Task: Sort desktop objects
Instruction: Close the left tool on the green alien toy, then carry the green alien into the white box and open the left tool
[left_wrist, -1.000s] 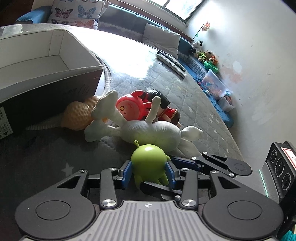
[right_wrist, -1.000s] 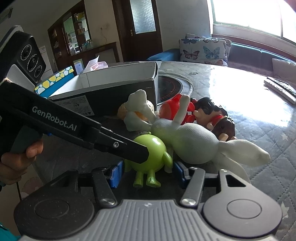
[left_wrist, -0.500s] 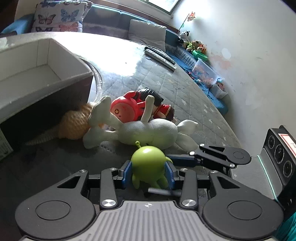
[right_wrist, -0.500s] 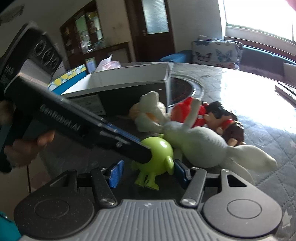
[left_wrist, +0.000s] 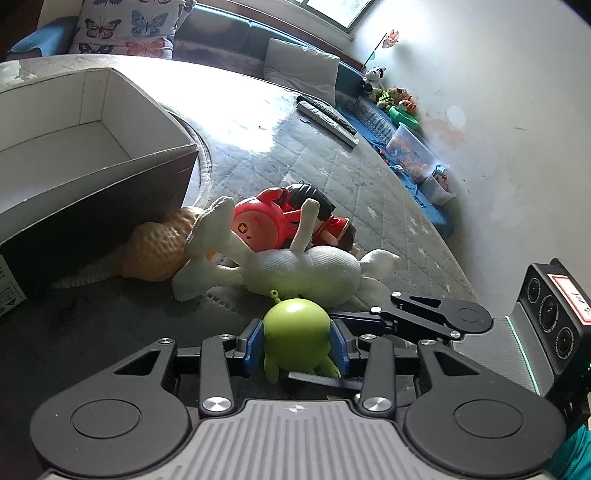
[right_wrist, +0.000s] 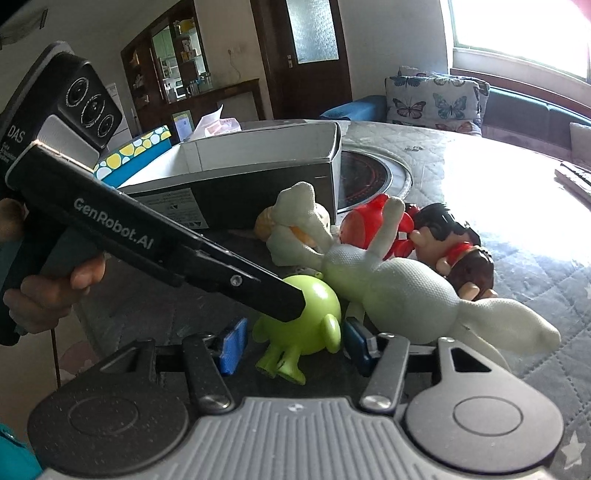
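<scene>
A green round toy with small legs sits between the blue pads of my left gripper. Both pads touch its sides while the jaws are opening slightly. My right gripper comes in from the other side with the same green toy between its pads. Those jaws are closing, and a gap shows on each side. One finger of the left gripper crosses the toy's top. Behind it lie a white plush rabbit, a red round toy, a black-haired doll and an orange knobbly toy.
An open cardboard box, white inside, stands at the left, just behind the pile of toys. Remote controls lie far across the quilted table cover. A hand holds the left gripper's handle. A sofa with cushions lines the back.
Both grippers have stayed around the green toy. The right pads have drawn a little closer to it. The pile of toys has not moved.
</scene>
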